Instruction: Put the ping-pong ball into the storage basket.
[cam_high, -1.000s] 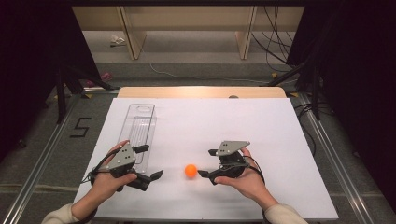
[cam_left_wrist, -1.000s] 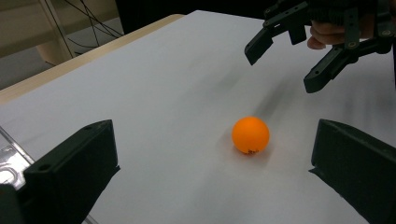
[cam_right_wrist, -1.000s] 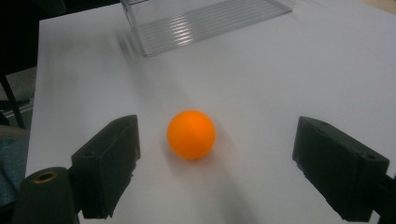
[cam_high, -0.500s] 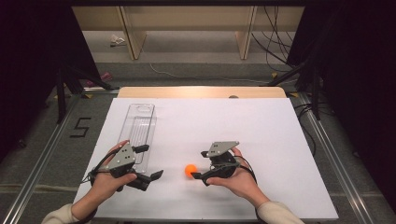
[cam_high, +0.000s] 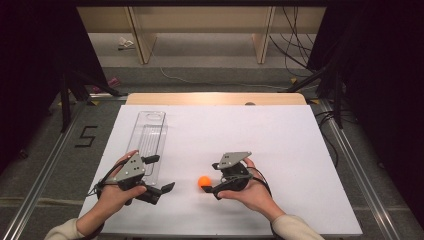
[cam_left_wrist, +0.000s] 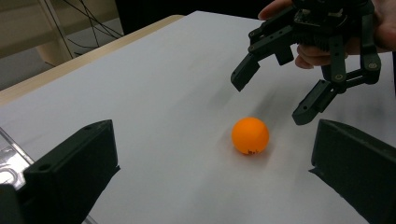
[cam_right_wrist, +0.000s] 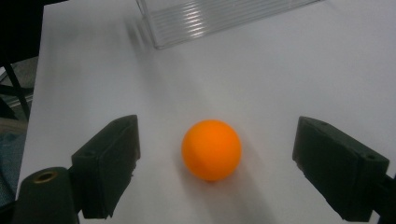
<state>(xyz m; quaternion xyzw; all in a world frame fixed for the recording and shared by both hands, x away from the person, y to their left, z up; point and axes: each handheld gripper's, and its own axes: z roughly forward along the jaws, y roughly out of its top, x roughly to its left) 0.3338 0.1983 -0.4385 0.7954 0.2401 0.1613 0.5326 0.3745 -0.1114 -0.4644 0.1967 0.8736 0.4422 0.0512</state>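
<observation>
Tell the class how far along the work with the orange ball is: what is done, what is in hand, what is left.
Done: the right gripper has reached the orange ball, jaws open on either side of it. In hand: nothing is gripped; the ball sits free on the white table. Left: closing on the ball and lifting it. The left gripper waits open beside the clear tray, possibly where the ball goes.

One orange ball (cam_high: 203, 181), one clear tray (cam_high: 148, 142), seemingly

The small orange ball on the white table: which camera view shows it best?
The right gripper view: the small orange ball sits large and sharp there. The left gripper view shows it smaller; the high view, a tiny dot.
</observation>
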